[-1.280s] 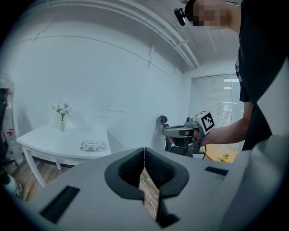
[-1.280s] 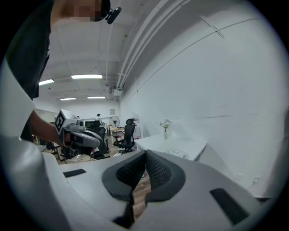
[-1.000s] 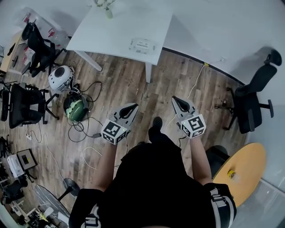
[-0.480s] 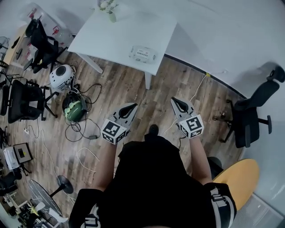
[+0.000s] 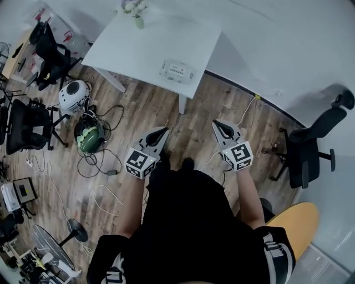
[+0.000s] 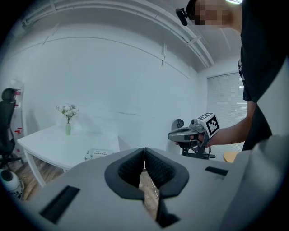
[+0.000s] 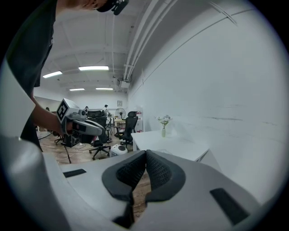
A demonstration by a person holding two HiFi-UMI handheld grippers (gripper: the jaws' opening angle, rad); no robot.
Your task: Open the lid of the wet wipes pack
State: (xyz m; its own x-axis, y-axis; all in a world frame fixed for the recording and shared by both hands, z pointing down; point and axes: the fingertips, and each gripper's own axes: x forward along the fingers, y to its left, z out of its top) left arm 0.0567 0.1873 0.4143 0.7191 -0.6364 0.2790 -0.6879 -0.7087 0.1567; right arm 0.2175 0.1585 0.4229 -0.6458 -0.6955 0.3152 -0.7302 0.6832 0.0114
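The wet wipes pack (image 5: 176,71) lies flat near the front edge of the white table (image 5: 133,44), its lid down; it also shows small in the left gripper view (image 6: 98,154). Both grippers are held out over the wooden floor, well short of the table. My left gripper (image 5: 163,131) is shut and empty, its pads touching (image 6: 144,159). My right gripper (image 5: 217,123) is shut too, with nothing between its pads (image 7: 145,160). Each gripper shows in the other's view: the right one (image 6: 174,135) and the left one (image 7: 100,129).
A small vase of flowers (image 5: 136,12) stands at the table's far side. Cables, a white helmet (image 5: 73,95) and a green one (image 5: 87,136) lie on the floor at left, beside black office chairs (image 5: 25,130). Another chair (image 5: 310,144) and a round yellow table (image 5: 302,222) are at right.
The person has stepped towards the table with both grippers held out; the table and wipes pack now lie a little nearer. Both grippers stay shut.
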